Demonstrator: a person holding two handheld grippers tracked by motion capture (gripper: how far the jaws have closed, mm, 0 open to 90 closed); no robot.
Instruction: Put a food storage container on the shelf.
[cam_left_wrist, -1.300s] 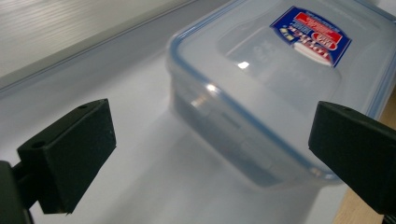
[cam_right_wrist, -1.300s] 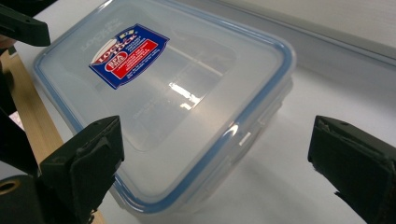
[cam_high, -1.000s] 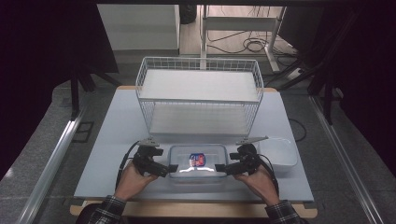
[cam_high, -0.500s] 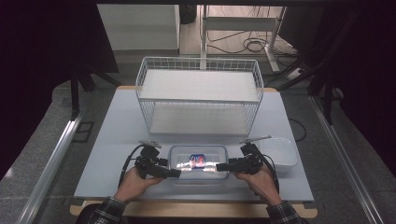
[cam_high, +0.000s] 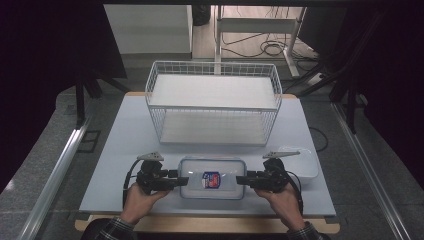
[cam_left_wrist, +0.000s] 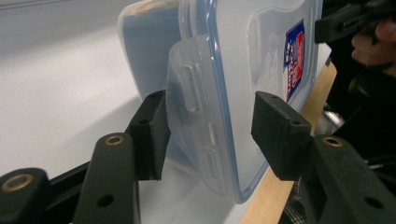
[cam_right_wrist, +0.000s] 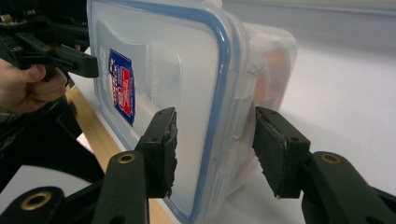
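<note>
Both grippers have just been closing on the ends of the clear lidded container (cam_high: 212, 178): the left gripper (cam_left_wrist: 210, 133) has one pad against the end latch and the other a little off the lid, and the right gripper (cam_right_wrist: 215, 149) has one pad touching the lid and the other just clear of the side, so neither is clamping it yet. The container sits near the front edge of the table (cam_high: 125, 140), in front of the white wire rack (cam_high: 212, 102), with a shallow white tray (cam_high: 306, 161) to its right. This looks like the grasping step, and I'd say the next move needs both pairs of jaws to pinch firmly and evenly before a level two-handed lift.
</note>
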